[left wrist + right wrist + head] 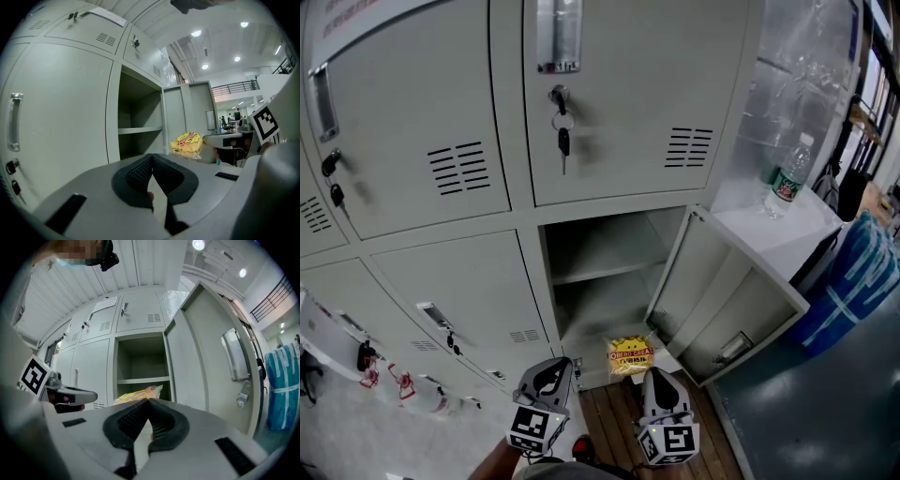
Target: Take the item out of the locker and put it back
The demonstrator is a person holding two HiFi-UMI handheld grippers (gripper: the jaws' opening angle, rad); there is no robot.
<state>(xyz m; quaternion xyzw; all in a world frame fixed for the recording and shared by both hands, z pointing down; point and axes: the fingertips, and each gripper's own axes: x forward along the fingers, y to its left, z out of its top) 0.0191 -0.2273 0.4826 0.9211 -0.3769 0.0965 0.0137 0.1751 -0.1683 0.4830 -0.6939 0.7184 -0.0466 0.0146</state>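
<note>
Right gripper (149, 401), bag (630, 356); floor (614, 412) perhaps wooden

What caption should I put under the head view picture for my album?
The right gripper holds a yellow snack bag before the open locker; left gripper, shut, beside it.

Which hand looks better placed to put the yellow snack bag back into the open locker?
Right. The right gripper is shut on the snack bag, straight before the open locker; the left gripper is shut, empty, off to the side.
</note>
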